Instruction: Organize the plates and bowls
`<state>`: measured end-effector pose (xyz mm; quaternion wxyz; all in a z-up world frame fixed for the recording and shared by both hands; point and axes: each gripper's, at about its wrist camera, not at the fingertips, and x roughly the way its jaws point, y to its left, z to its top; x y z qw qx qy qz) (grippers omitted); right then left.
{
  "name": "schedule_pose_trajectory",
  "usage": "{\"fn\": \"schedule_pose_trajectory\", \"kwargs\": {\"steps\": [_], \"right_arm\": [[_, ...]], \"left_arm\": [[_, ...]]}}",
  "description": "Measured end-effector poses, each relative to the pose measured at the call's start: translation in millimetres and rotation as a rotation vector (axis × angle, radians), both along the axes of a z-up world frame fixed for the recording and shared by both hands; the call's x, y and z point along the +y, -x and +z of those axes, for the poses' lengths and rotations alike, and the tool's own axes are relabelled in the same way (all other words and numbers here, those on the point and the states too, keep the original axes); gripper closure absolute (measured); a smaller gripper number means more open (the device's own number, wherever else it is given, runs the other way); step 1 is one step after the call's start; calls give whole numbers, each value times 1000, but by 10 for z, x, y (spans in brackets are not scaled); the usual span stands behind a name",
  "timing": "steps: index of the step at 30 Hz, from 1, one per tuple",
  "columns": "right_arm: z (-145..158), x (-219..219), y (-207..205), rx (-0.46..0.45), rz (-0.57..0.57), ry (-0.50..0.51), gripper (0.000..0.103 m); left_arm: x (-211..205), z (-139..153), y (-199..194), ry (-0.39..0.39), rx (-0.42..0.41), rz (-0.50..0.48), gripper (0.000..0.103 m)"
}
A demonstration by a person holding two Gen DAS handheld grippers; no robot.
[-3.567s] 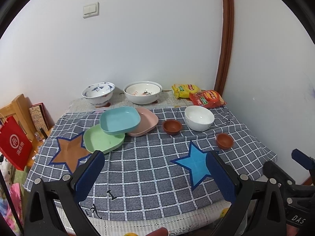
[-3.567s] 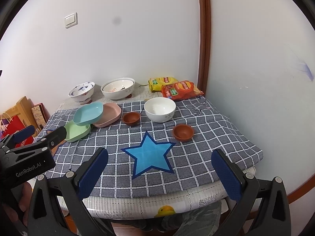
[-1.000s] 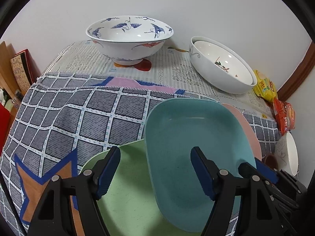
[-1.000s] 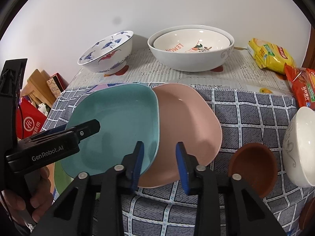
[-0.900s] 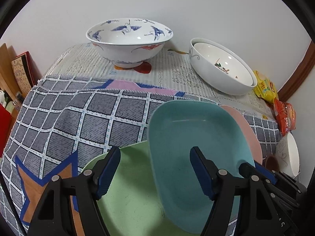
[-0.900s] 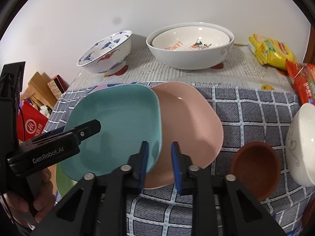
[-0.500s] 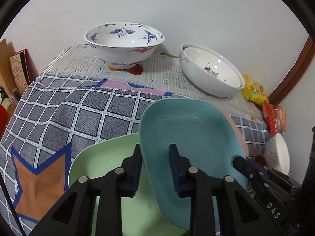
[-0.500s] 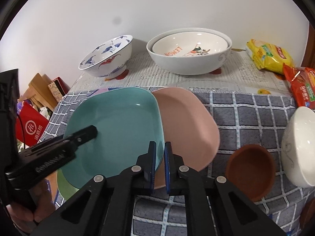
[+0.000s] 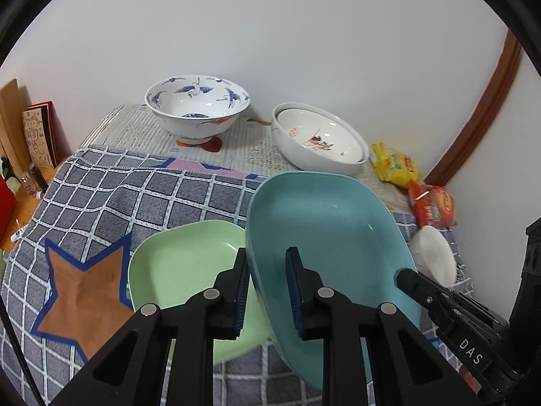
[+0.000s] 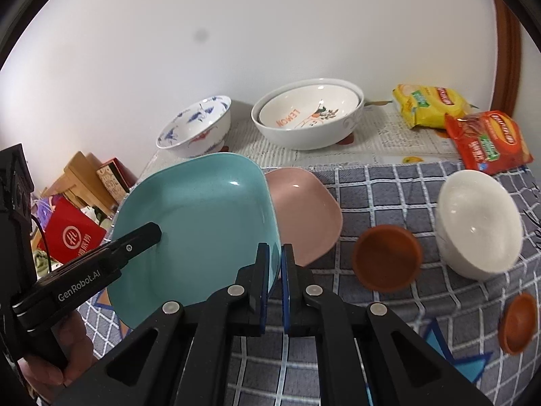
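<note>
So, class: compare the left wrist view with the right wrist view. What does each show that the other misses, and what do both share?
Only the left wrist view shows the green plate and the orange star on the cloth. Only the right wrist view shows the pink plate, two brown saucers and a hand. Both show the teal plate, clamped by the left gripper and the right gripper, plus the crane-patterned bowl, nested white bowls and snack packets.

Yellow snack packet (image 10: pixel 426 105) beside red snack packet (image 10: pixel 487 142), on checked cloth (image 9: pixel 135 196).
</note>
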<state>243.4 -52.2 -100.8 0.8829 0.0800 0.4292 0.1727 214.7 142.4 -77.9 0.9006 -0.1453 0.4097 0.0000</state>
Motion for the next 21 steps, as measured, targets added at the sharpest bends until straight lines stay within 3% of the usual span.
{"fn": "schedule_pose_trajectory", "kwargs": {"steps": [21], "right_arm": [[480,-237,784,-101,-49,-16,97]], "left_arm": [[-211,468,671,-20,-77,-12,82]]}}
